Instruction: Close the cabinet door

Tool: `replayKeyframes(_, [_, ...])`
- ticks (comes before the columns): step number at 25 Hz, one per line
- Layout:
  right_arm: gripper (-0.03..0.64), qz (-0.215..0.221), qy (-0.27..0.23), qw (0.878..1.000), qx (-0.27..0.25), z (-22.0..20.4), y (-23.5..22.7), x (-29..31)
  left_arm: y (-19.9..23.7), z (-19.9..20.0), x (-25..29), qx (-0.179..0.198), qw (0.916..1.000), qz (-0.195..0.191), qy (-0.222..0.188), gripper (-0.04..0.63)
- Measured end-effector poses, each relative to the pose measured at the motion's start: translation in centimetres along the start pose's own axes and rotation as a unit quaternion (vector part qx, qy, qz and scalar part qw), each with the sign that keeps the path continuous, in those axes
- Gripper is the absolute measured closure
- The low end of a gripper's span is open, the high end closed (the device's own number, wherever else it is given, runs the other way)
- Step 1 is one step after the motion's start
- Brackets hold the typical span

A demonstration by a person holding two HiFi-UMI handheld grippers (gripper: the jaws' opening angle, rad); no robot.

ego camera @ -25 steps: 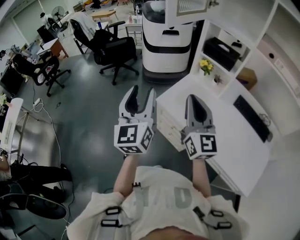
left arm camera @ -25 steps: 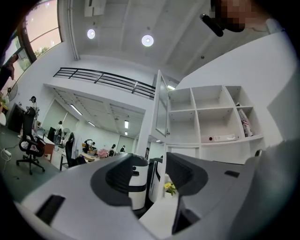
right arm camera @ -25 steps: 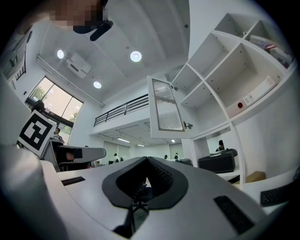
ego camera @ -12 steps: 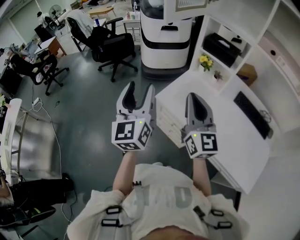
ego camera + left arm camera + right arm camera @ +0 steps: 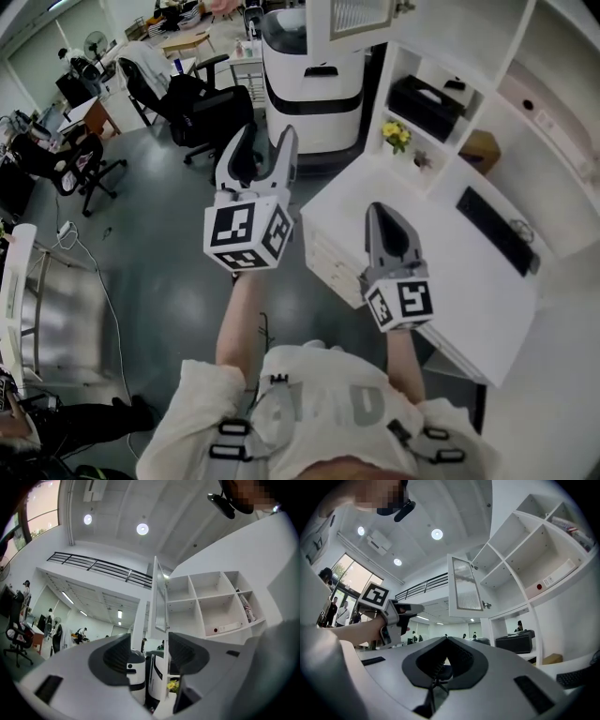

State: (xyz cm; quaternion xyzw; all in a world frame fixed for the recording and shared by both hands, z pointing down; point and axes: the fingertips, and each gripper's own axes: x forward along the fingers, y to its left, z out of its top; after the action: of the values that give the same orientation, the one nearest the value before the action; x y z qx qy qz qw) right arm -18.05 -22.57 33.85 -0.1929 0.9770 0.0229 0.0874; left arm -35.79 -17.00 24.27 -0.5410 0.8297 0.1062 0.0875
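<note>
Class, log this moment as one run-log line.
cabinet door: open, untouched | left claw: jaws just opened, nothing between | right claw: shut, empty

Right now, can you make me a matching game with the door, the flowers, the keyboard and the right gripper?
Things:
1. door
2. flowers
3. keyboard
4. right gripper

Colour or state:
A. yellow
B. black
C. open
D. shut

Right pairs: 1-C, 2-A, 3-B, 4-D
</note>
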Motion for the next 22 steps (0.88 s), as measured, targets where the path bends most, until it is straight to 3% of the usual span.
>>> replayKeyframes(5, [0.614, -0.006, 0.006, 1.000, -0.005, -0.1, -0.4, -0.3, -0.3, 4.2, 3.8, 0.039, 0.9986, -0.019, -0.031, 0.362])
replayKeyframes(14, [0.614, -0.023, 0.012, 1.000, -0.001, -0.5, -1.5, -1.3, -0.6, 8.2, 10.7, 0.052, 0.9967, -0.044, -0.045, 0.362])
replayKeyframes(22, [0.614, -0.059, 0.022, 0.998, -0.003, -0.8, -3.3, -2.3, -1.0, 9.8, 16.7, 0.011, 0.9959, -0.080, -0.040, 0.362])
